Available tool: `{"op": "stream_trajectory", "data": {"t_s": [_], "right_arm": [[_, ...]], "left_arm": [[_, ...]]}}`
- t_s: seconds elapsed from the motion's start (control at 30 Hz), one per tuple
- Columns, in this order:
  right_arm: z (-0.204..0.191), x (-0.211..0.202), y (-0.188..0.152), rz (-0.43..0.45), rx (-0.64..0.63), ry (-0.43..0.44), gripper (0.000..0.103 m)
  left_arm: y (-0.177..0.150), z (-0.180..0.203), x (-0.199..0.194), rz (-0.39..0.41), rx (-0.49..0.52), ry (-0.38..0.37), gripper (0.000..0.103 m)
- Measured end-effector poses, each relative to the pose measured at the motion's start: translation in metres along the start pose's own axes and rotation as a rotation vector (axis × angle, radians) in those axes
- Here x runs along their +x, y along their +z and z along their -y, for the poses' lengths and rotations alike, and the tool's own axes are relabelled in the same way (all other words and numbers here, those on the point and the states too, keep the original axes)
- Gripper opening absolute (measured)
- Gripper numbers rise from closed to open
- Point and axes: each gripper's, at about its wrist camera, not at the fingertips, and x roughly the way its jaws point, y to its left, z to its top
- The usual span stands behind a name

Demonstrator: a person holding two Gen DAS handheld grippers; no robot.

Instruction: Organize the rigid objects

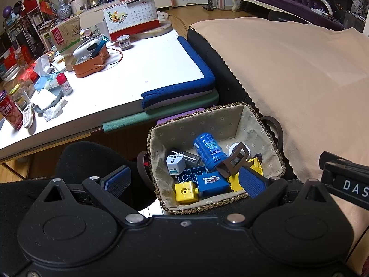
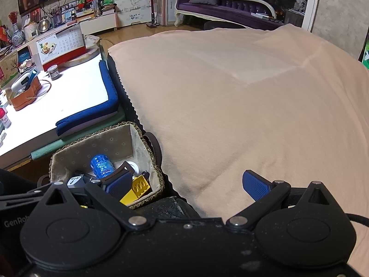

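Observation:
A woven basket with a cloth lining holds several rigid objects: a blue bottle, a white travel adapter, a blue brick, yellow bricks and a brown hair claw. My left gripper is open and empty just above the basket's near side. The basket also shows in the right wrist view, lower left, with the blue bottle and a yellow brick. My right gripper is open and empty over the beige blanket's edge, right of the basket.
A beige blanket covers the surface right of the basket. A white table with blue padded edges stands to the left, cluttered with a calendar, an orange box, jars and tissues. A purple sofa stands far behind.

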Motion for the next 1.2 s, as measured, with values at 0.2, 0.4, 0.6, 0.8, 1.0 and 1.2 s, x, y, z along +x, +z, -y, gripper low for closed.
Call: {"op": "stream_trajectory", "data": {"t_s": [0.2, 0.4, 0.6, 0.8, 1.0, 1.2], "right_arm": [[0.0007, 0.0004, -0.0011, 0.000, 0.002, -0.002, 0.102], [0.0016, 0.0003, -0.0016, 0.000, 0.005, -0.002, 0.102], [0.0017, 0.0005, -0.0014, 0.000, 0.006, -0.002, 0.102], [0.0015, 0.0003, -0.0013, 0.000, 0.007, -0.002, 0.102], [0.0015, 0.0003, -0.0014, 0.001, 0.007, -0.003, 0.102], [0.0018, 0.0004, -0.0014, 0.000, 0.007, -0.003, 0.102]], "left_arm": [[0.0002, 0.0005, -0.0005, 0.002, 0.005, 0.002, 0.097], [0.0008, -0.0001, -0.0008, 0.004, 0.010, 0.001, 0.097], [0.0005, 0.0003, -0.0010, 0.004, 0.010, 0.001, 0.097], [0.0004, 0.0005, -0.0010, 0.004, 0.009, 0.002, 0.097], [0.0002, 0.0006, -0.0008, 0.004, 0.010, 0.001, 0.097], [0.0002, 0.0010, -0.0007, 0.003, 0.009, 0.002, 0.097]]}}
